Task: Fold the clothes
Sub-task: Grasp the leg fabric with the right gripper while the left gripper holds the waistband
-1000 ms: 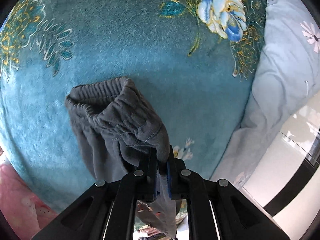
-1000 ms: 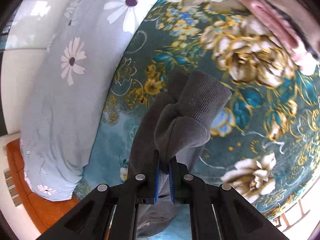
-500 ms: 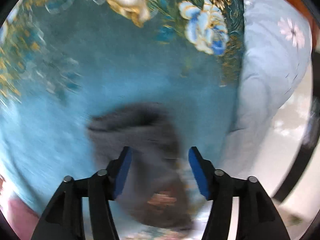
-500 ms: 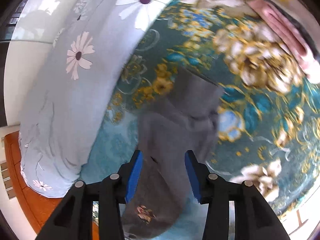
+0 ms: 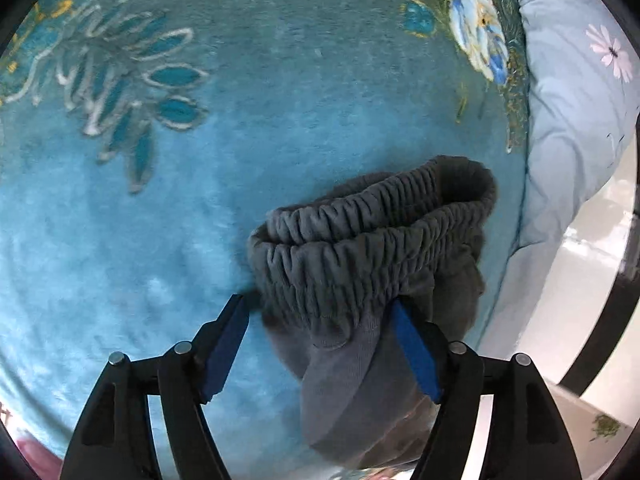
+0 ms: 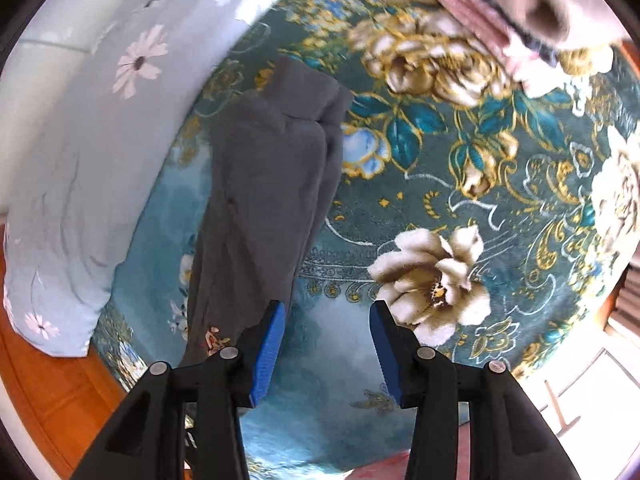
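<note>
Grey trousers lie lengthwise on a teal flowered blanket. In the left wrist view their gathered elastic waistband bulges up right in front of my left gripper. Its jaws are closing with the waistband between them; the left pad stands clear of the cloth, so nothing is gripped. In the right wrist view the trousers stretch away as a long grey strip, cuff end farthest. My right gripper is open above bare blanket, just right of that strip, with nothing between its pads.
A pale blue quilt with daisies lies along the blanket's edge, close beside the trousers. Pink folded cloth sits at the far side of the blanket. An orange wooden surface shows beyond the quilt.
Both grippers were shut on the trousers and have opened and let go. The cloth has dropped flat onto the blanket. The left gripper sank toward the waistband; the right shifted off to the right.
</note>
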`<act>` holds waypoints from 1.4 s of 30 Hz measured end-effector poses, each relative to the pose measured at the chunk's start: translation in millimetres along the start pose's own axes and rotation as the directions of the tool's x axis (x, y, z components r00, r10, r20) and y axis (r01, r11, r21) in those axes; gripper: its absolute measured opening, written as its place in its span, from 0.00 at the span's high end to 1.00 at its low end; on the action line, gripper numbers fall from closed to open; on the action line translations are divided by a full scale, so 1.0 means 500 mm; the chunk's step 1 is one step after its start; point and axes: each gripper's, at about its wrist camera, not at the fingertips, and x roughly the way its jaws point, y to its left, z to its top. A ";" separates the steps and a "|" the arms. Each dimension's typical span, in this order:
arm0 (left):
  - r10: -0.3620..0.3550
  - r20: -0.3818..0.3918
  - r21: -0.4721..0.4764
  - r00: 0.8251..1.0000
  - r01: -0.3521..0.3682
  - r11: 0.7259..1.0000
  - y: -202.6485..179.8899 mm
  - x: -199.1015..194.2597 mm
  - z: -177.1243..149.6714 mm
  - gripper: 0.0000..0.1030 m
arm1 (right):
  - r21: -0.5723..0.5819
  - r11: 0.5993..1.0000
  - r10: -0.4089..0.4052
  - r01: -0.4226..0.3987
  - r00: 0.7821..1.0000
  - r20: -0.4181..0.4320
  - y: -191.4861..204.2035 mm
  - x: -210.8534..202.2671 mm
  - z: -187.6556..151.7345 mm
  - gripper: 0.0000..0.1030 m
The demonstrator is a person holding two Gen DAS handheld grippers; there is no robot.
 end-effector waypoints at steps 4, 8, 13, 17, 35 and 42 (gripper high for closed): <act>-0.011 -0.002 -0.017 1.000 0.011 1.000 -0.014 -0.003 -0.001 0.61 | -0.058 0.998 0.009 -0.007 0.999 0.043 0.035 -0.041 -0.026 0.53; -0.044 -0.009 0.008 0.999 0.044 0.999 -0.035 -0.033 0.014 0.73 | -0.085 0.996 0.024 -0.020 0.998 0.051 0.050 -0.041 -0.063 0.53; -0.073 0.107 0.059 0.992 0.067 0.996 -0.044 -0.151 0.100 0.74 | -0.059 0.996 0.073 -0.071 0.997 0.026 0.036 -0.009 -0.108 0.53; 0.031 0.150 0.062 0.988 -0.041 0.997 -0.016 -0.224 0.174 0.73 | -0.047 0.993 0.110 -0.110 0.994 0.003 0.021 0.031 -0.131 0.53; 0.250 0.136 -0.027 0.959 -0.248 0.968 -0.060 -0.238 0.154 0.69 | 0.143 0.961 0.237 -0.237 0.971 0.017 0.042 0.278 -0.009 0.37; 0.341 0.170 -0.026 0.925 -0.341 0.940 -0.086 -0.222 0.150 0.68 | 0.085 0.978 0.193 -0.191 0.981 -0.025 0.056 0.363 0.062 0.31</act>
